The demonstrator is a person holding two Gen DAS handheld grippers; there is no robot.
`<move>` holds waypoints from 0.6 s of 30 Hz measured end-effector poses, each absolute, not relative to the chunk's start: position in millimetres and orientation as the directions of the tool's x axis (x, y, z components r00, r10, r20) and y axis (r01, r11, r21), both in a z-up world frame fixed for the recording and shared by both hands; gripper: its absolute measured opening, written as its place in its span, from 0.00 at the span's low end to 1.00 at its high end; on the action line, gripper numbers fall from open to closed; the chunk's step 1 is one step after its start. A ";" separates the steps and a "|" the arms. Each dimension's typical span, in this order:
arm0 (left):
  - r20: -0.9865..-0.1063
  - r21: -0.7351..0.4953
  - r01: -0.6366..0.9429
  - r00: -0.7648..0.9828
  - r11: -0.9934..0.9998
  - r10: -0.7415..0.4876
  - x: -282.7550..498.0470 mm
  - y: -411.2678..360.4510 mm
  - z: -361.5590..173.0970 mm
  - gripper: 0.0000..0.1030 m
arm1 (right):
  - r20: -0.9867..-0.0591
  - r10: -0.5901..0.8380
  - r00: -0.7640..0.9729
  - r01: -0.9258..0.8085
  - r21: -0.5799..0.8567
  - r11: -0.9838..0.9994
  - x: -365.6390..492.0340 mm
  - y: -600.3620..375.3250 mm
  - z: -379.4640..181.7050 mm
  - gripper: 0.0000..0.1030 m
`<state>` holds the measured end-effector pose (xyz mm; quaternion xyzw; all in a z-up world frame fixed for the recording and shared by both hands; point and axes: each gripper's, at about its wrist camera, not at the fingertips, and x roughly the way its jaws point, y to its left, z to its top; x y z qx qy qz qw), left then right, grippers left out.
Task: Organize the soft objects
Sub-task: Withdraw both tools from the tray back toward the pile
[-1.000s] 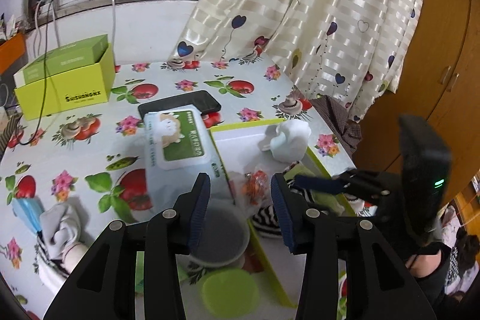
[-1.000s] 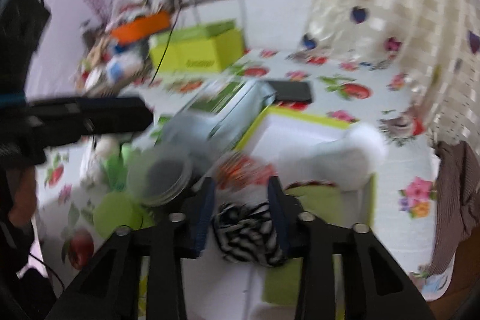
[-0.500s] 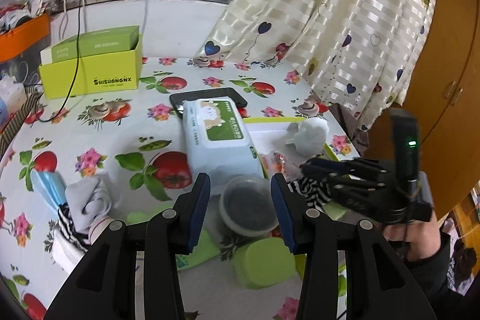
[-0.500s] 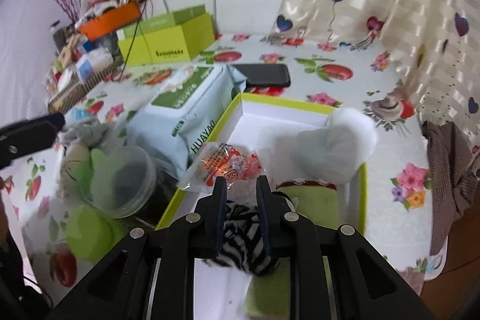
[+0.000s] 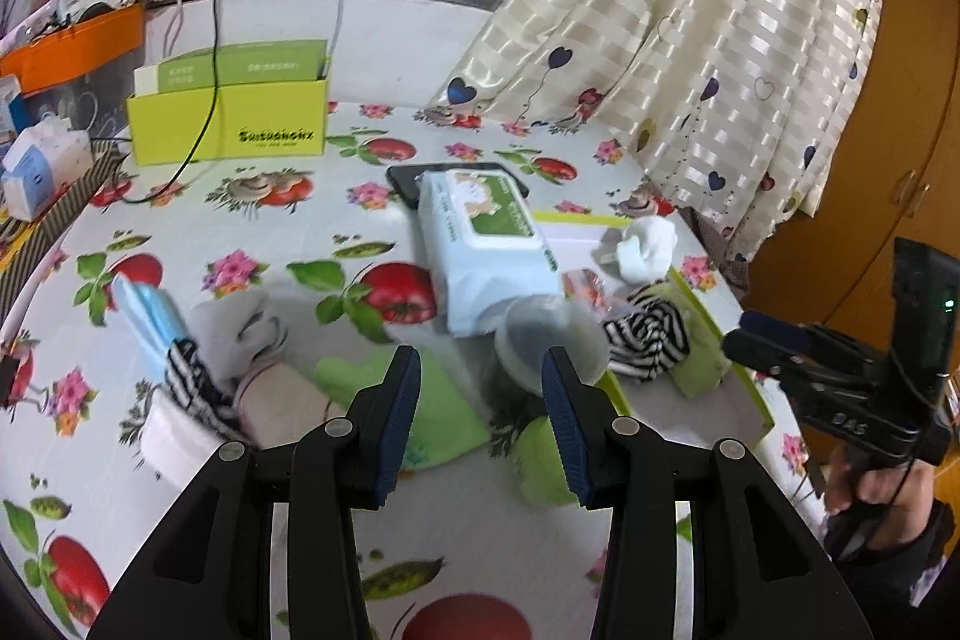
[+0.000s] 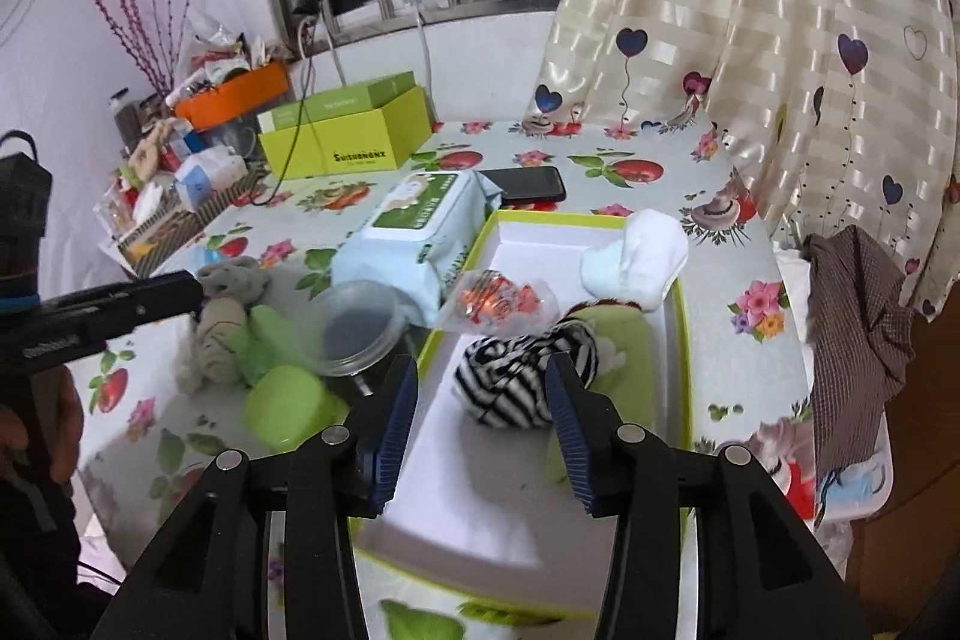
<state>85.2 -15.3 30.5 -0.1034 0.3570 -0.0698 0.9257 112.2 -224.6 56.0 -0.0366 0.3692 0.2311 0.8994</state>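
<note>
A black-and-white striped sock [image 6: 522, 382] lies on a green cloth [image 6: 624, 346] inside the green-rimmed white tray [image 6: 678, 340]. My right gripper [image 6: 483, 388] hangs just in front of the sock. Its jaws are opening and the pads do not press on it. A white sock [image 6: 636, 256] sits at the tray's far end. My left gripper [image 5: 480, 376] is open and holds nothing, above a green cloth [image 5: 444, 400] on the table. To its left lies a pile with a grey sock [image 5: 240, 334], a beige sock [image 5: 282, 400], a striped one [image 5: 186, 382] and a blue mask [image 5: 144, 316].
A wet wipes pack [image 6: 420, 232], a clear plastic bowl [image 6: 354, 328] and a green lid [image 6: 288, 406] crowd the tray's left side. A snack packet [image 6: 498, 298] lies in the tray. A phone [image 6: 528, 184] and a yellow-green box [image 6: 342, 142] stand farther back. A curtain [image 6: 750, 40] hangs at the right.
The right jaws, shut on the striped sock half a second ago, have parted and left it in the tray. The left gripper has drawn away from the tray, bringing the sock pile into view.
</note>
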 end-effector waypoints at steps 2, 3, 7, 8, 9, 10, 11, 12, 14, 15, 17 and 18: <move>-0.659 -0.239 0.048 0.726 0.970 -0.198 79.5 -11.8 25.7 0.42 | -0.679 0.395 0.619 -0.449 0.106 0.887 105.4 -220.3 56.9 0.43; -0.661 -0.242 0.048 0.723 0.969 -0.201 76.6 -10.1 24.0 0.42 | -0.679 0.400 0.615 -0.454 0.108 0.884 101.6 -218.1 57.4 0.44; -0.660 -0.252 0.031 0.725 0.967 -0.195 62.5 1.1 18.9 0.42 | -0.679 0.412 0.607 -0.479 0.102 0.872 88.2 -207.3 58.9 0.44; -0.660 -0.256 0.022 0.726 0.966 -0.191 58.6 5.6 17.5 0.42 | -0.679 0.415 0.605 -0.484 0.100 0.869 85.1 -204.3 59.3 0.44; -0.661 -0.259 0.014 0.726 0.966 -0.188 56.3 8.1 16.8 0.42 | -0.679 0.418 0.603 -0.488 0.101 0.867 83.3 -202.2 59.4 0.44; -0.662 -0.260 0.005 0.727 0.966 -0.182 53.9 10.9 16.6 0.42 | -0.679 0.420 0.602 -0.490 0.101 0.866 81.1 -200.7 59.2 0.44; -0.662 -0.261 -0.005 0.729 0.965 -0.175 51.2 14.5 16.1 0.42 | -0.680 0.422 0.600 -0.494 0.100 0.863 79.1 -198.0 59.1 0.44; -0.660 -0.264 -0.012 0.731 0.964 -0.171 48.0 18.2 15.7 0.42 | -0.680 0.424 0.598 -0.498 0.100 0.862 77.3 -195.8 59.1 0.45; -0.659 -0.267 -0.027 0.735 0.963 -0.162 43.6 24.3 15.4 0.42 | -0.679 0.429 0.596 -0.505 0.099 0.857 74.1 -192.9 59.5 0.45; -0.659 -0.267 -0.031 0.735 0.963 -0.159 42.6 25.9 15.4 0.42 | -0.679 0.431 0.595 -0.508 0.098 0.856 72.8 -191.4 59.6 0.45; -0.659 -0.270 -0.041 0.736 0.962 -0.153 39.6 30.1 14.5 0.42 | -0.677 0.435 0.594 -0.514 0.096 0.852 70.8 -188.3 60.5 0.45; -0.658 -0.272 -0.045 0.737 0.961 -0.152 38.3 32.4 14.0 0.42 | -0.676 0.438 0.593 -0.518 0.096 0.850 69.6 -186.6 61.2 0.45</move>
